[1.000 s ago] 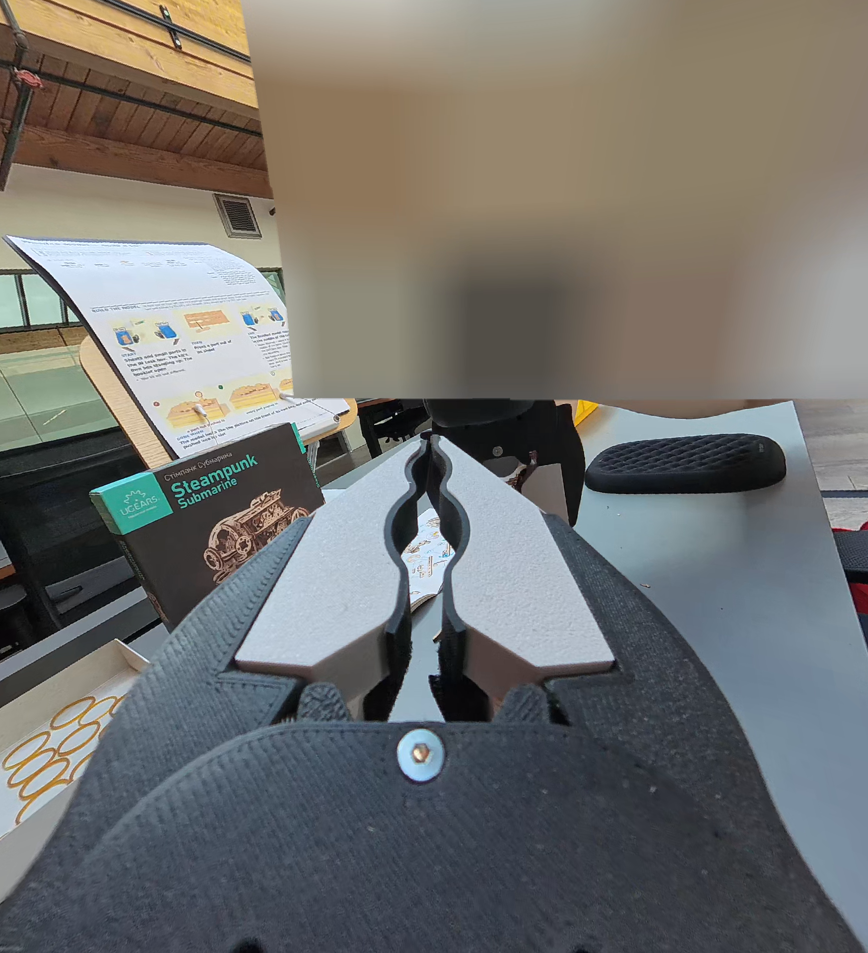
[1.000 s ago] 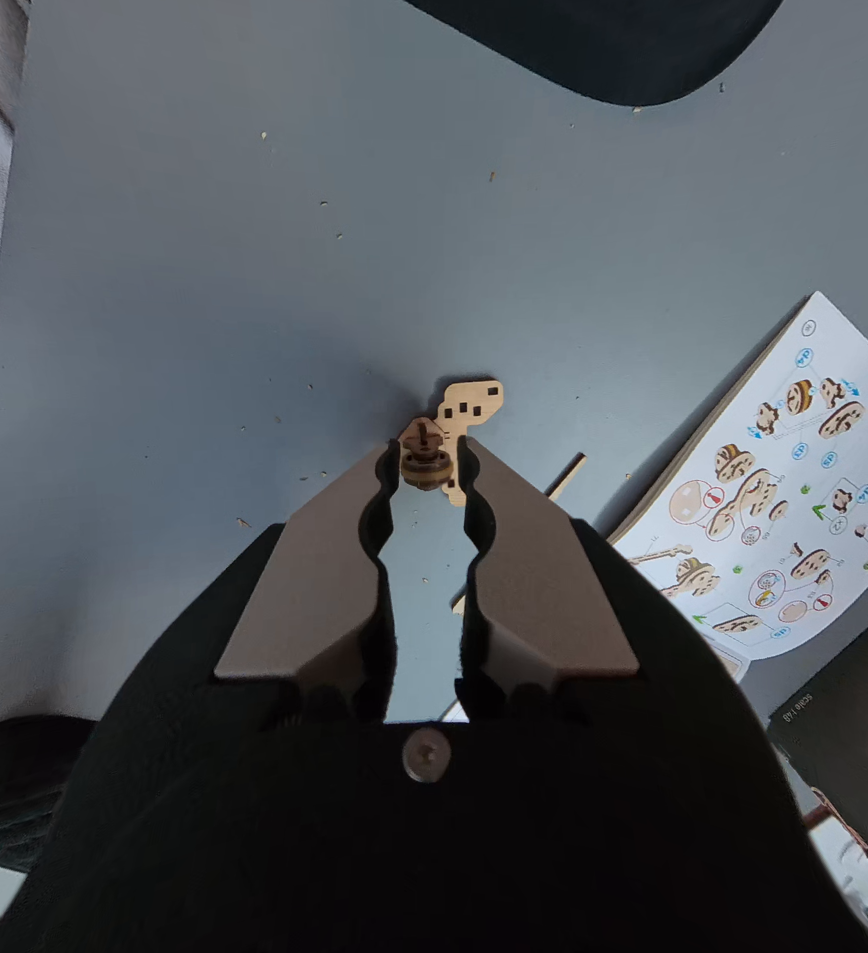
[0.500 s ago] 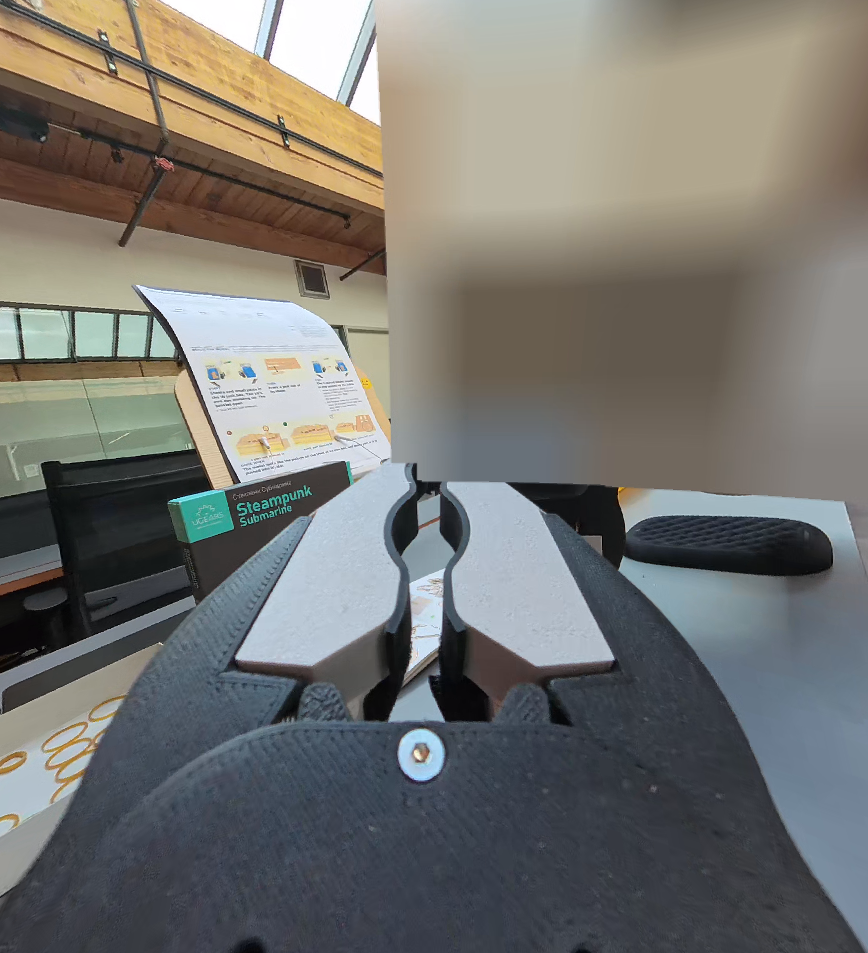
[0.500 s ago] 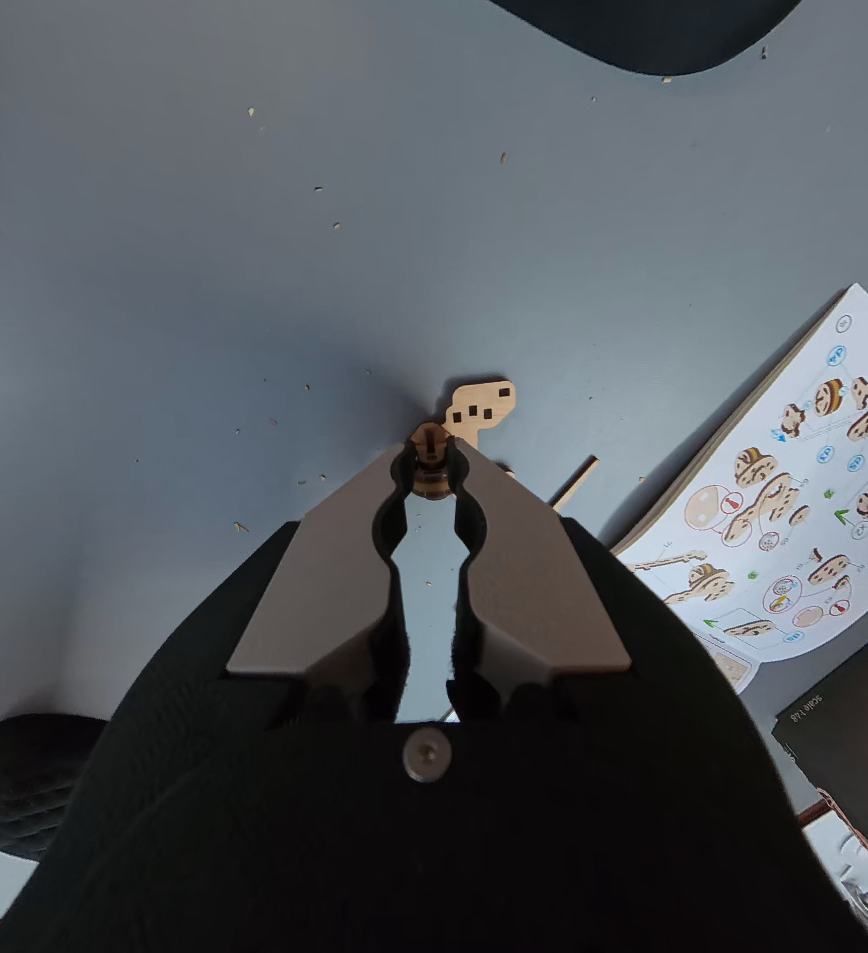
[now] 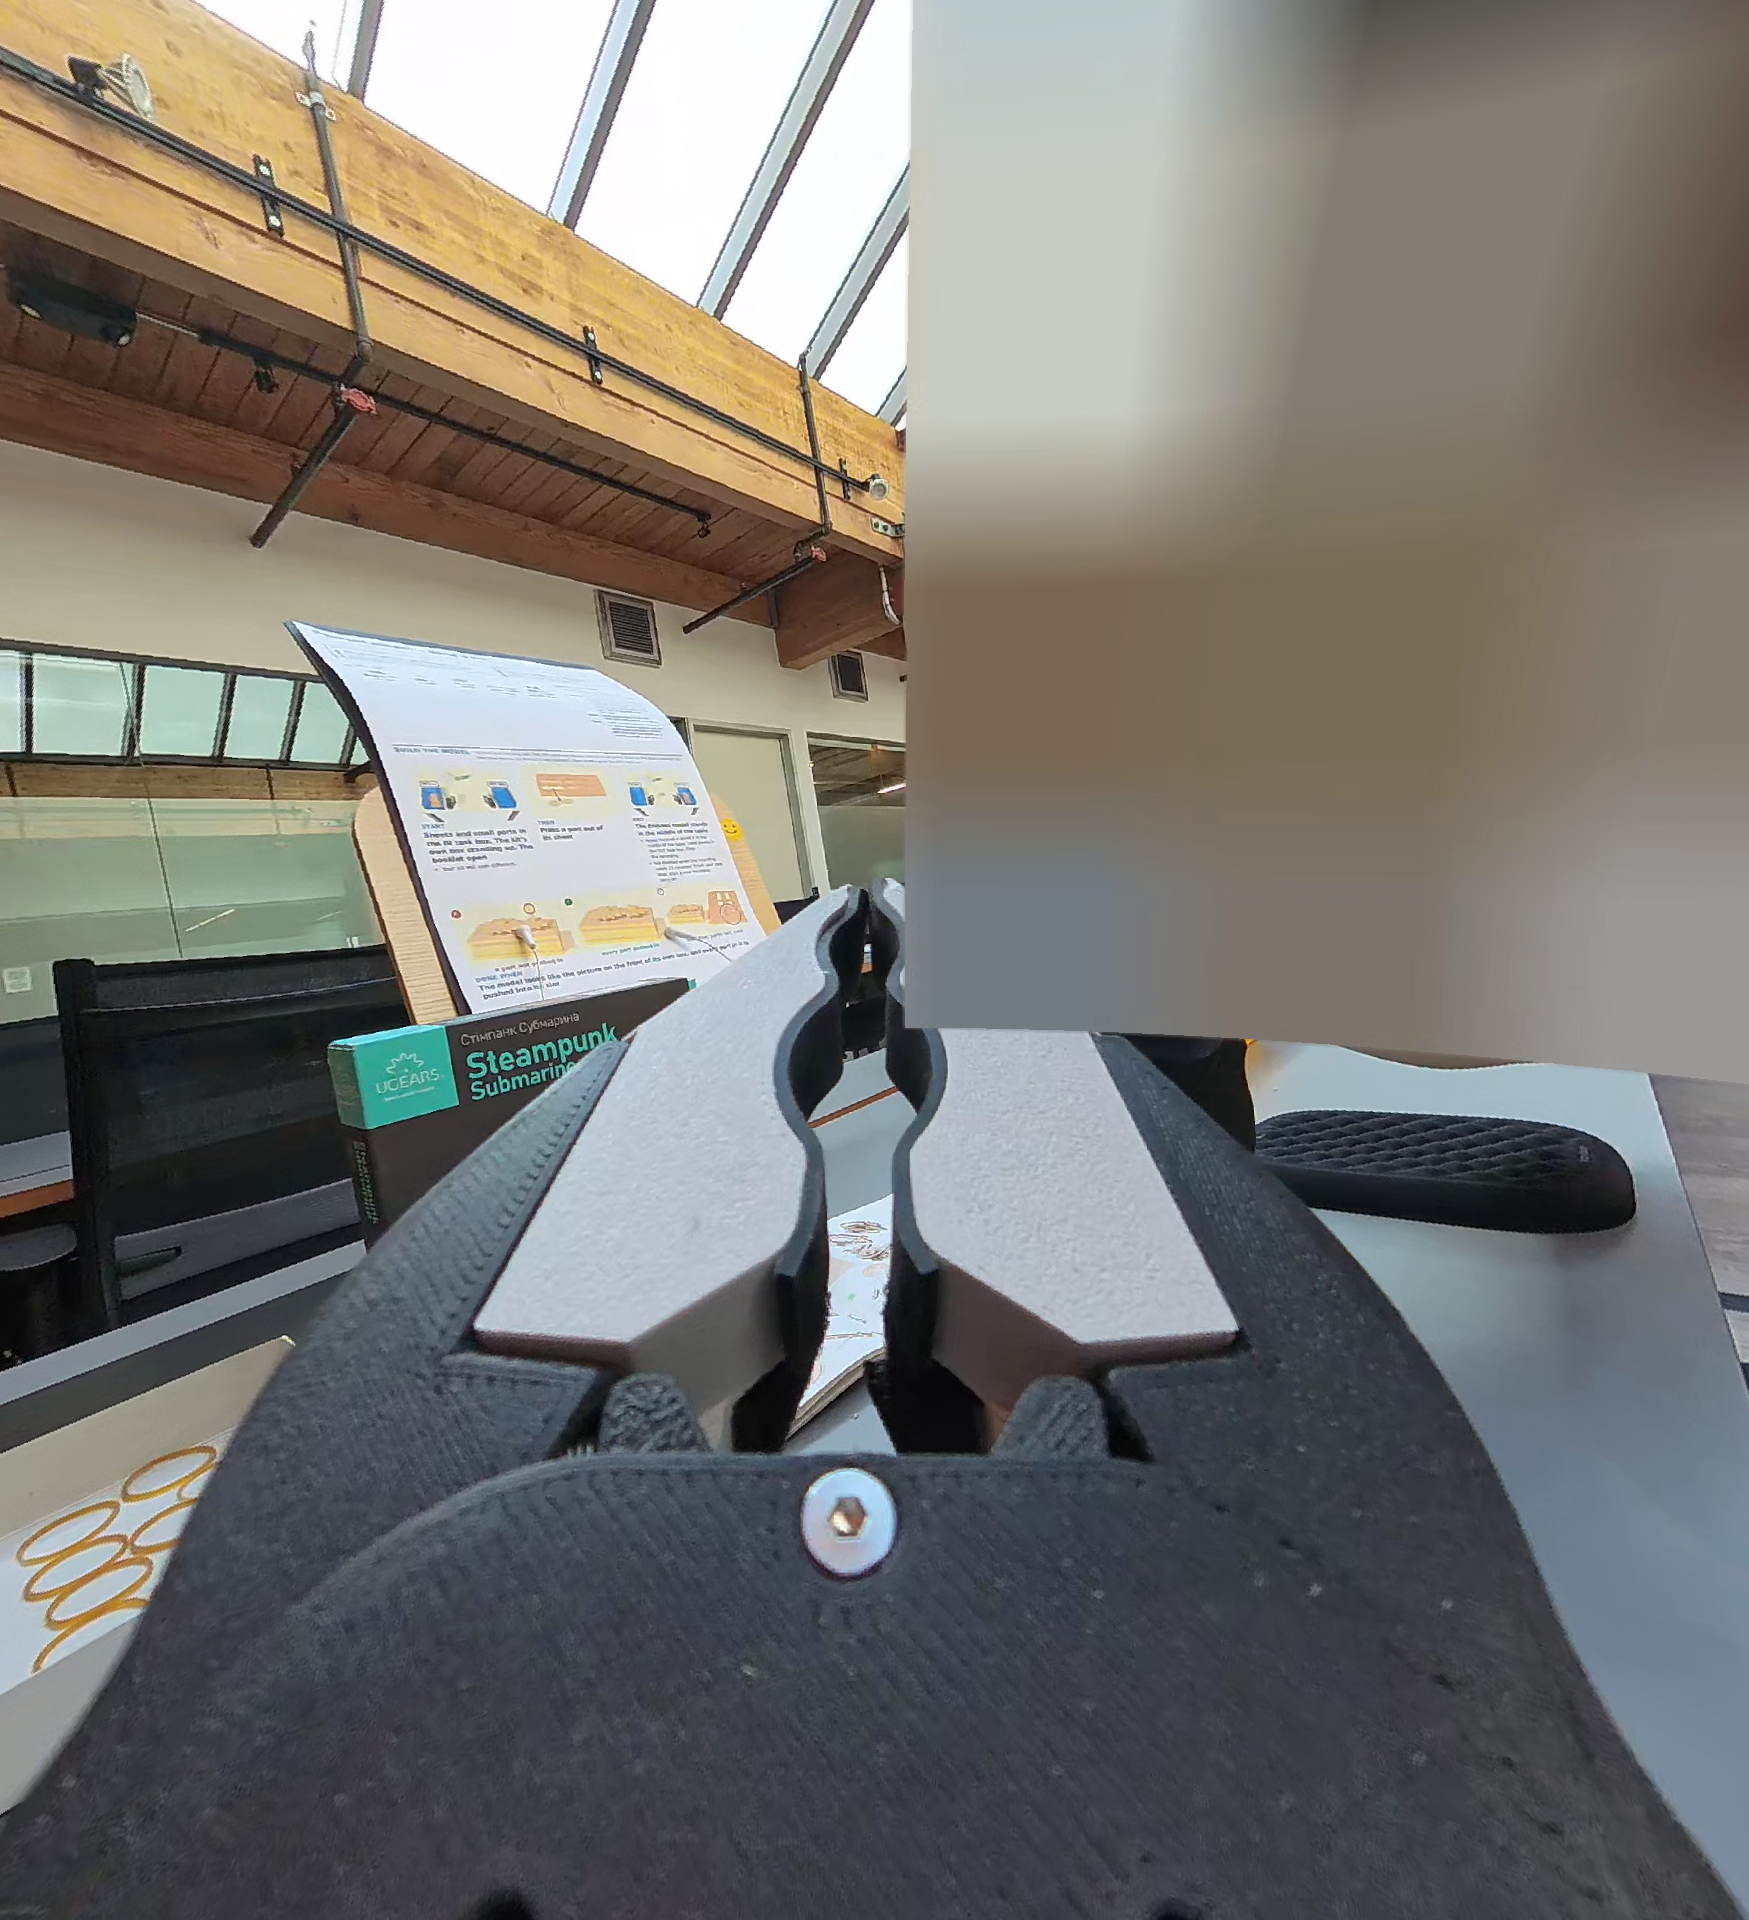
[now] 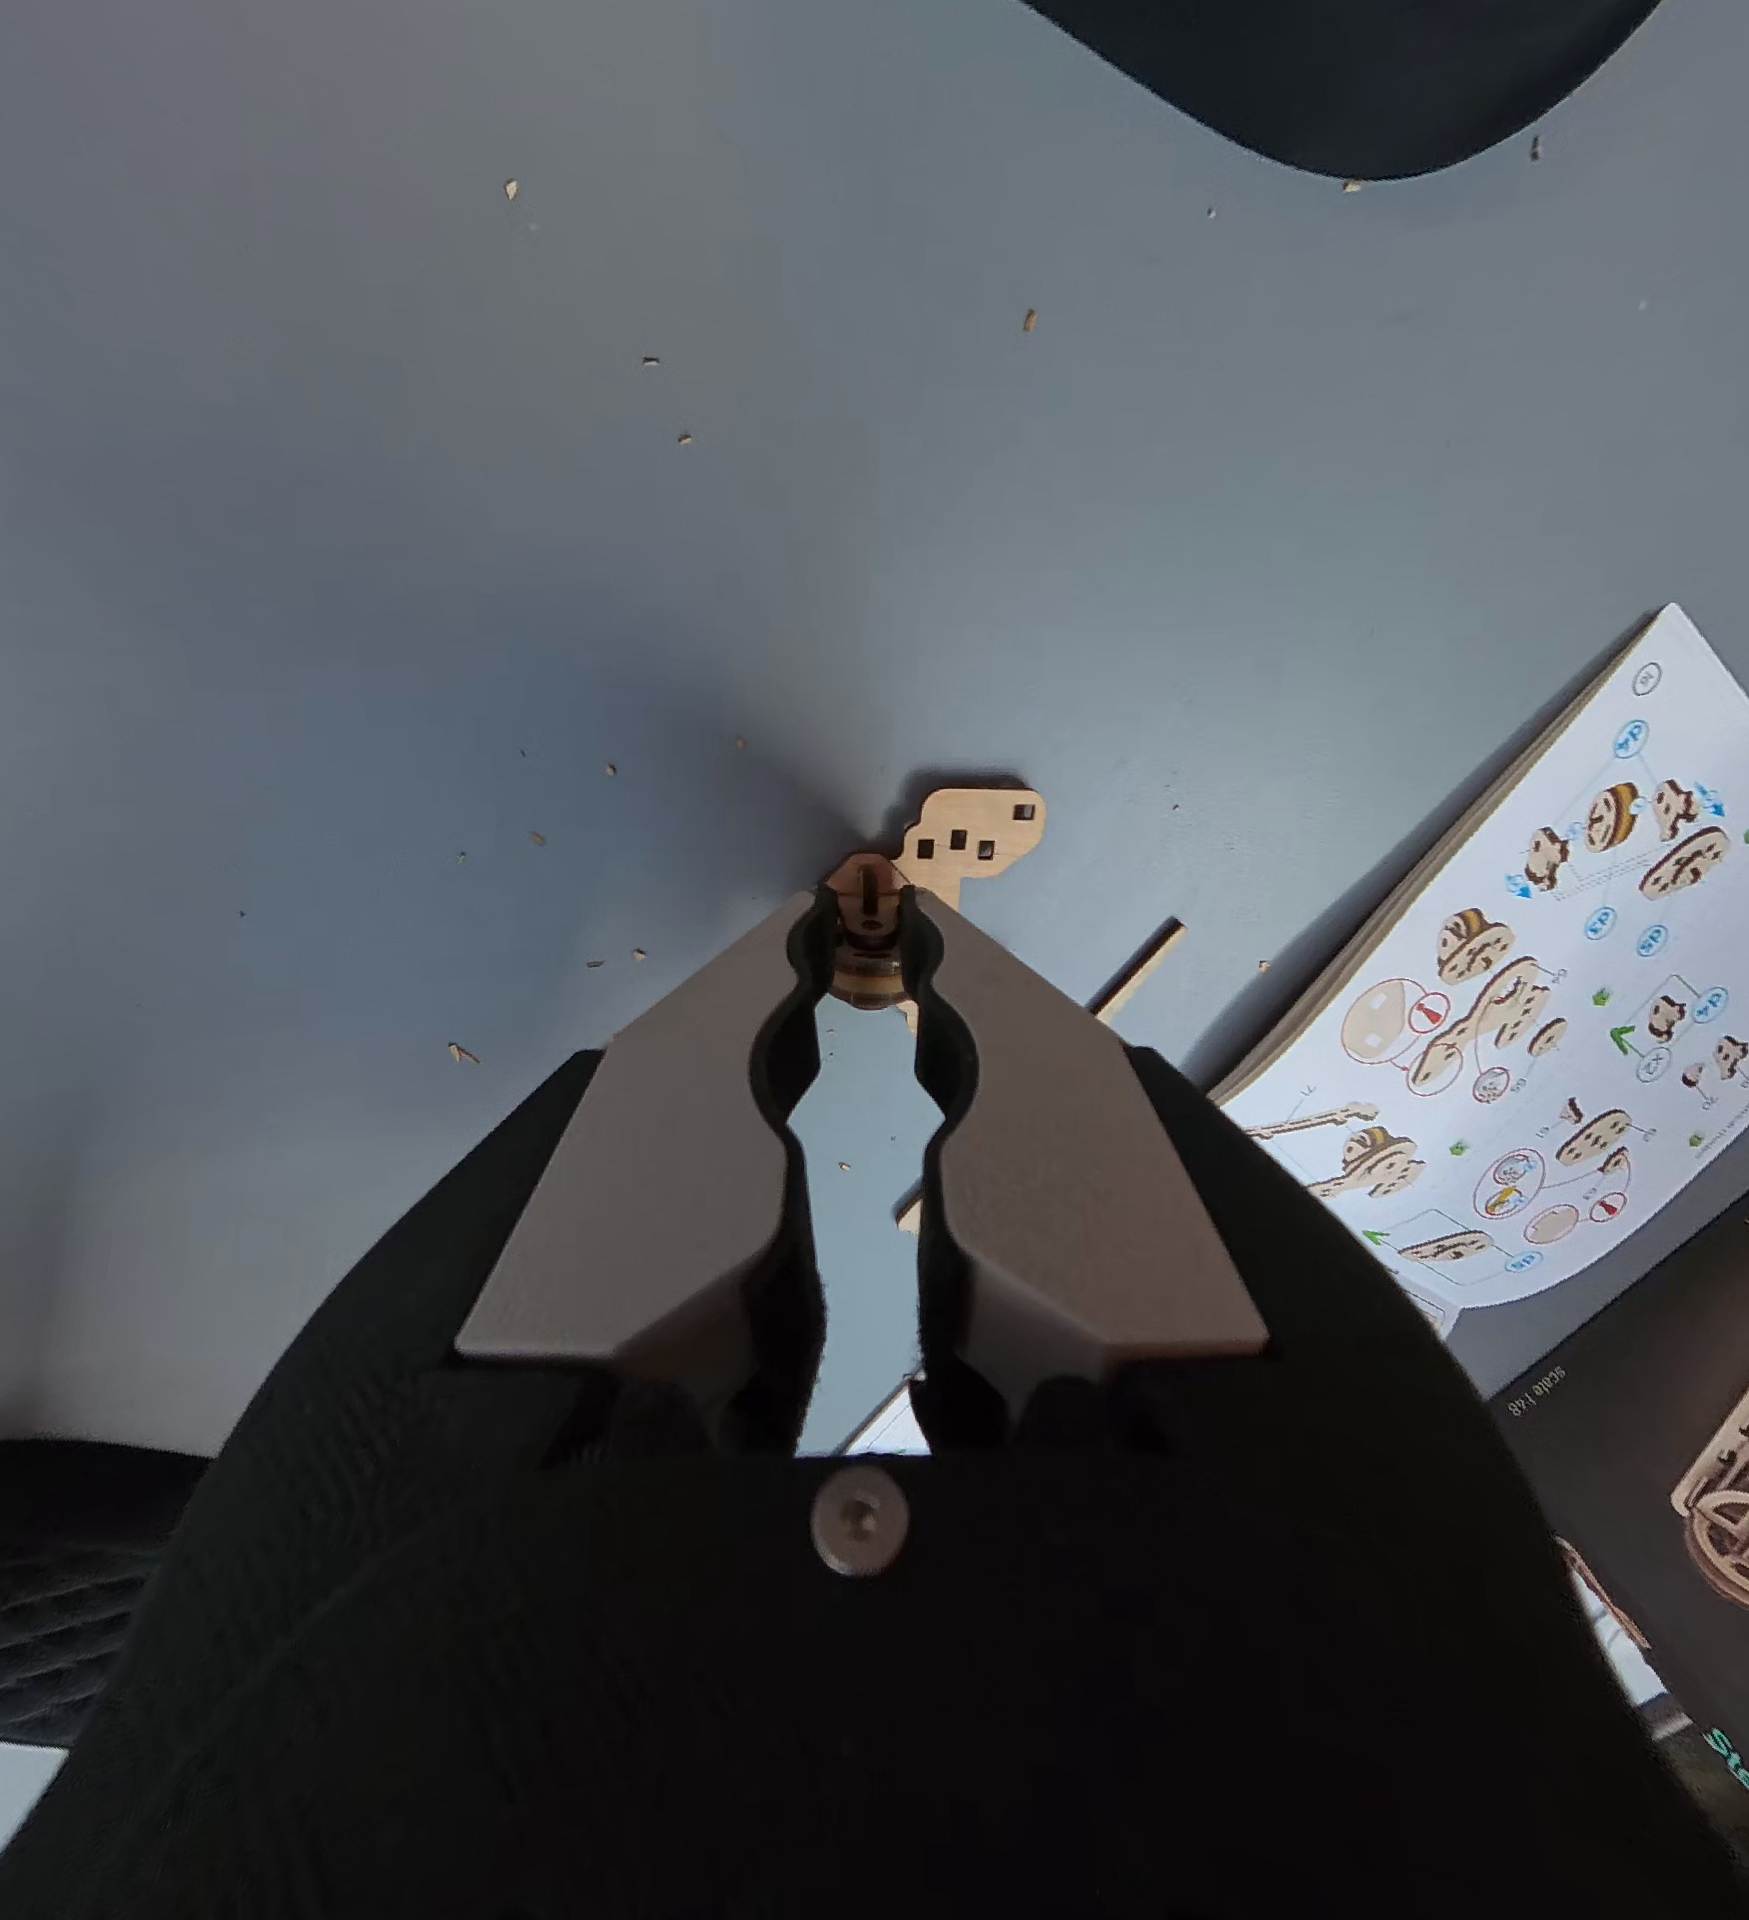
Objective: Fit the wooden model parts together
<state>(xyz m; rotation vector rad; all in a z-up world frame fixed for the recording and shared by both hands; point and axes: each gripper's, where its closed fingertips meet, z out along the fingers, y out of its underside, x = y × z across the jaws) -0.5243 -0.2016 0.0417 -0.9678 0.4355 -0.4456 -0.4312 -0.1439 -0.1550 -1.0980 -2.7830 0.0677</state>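
Note:
In the right wrist view my right gripper (image 6: pixel 865 909) is shut on a small round wooden wheel part (image 6: pixel 867 940) with a peg on top, held at the fingertips just above the grey table (image 6: pixel 434 623). A flat wooden plate with several square holes (image 6: pixel 974 831) lies on the table right behind the tips. A thin wooden stick (image 6: pixel 1140 966) lies to the right of it. In the left wrist view my left gripper (image 5: pixel 872 902) is shut and empty, raised and pointing out over the table toward the room.
An open instruction booklet (image 6: pixel 1576 987) and a dark kit box (image 6: pixel 1732 1507) lie at the right. A black padded rest (image 6: pixel 1369 62) lies at the far edge. In the left wrist view an instruction sheet on a stand (image 5: pixel 558 821), the kit box (image 5: pixel 475 1081), a tray with orange rings (image 5: pixel 70 1558) and a black pad (image 5: pixel 1441 1169) show. Left tips to right tips: about 20 centimetres. It is some 6 centimetres from my right tips to the thin wooden stick (image 6: pixel 1140 966).
My right gripper has closed on the wheel part, its jaws wide at first and tight now. My left gripper has tilted upward, showing more ceiling, and its tips have closed.

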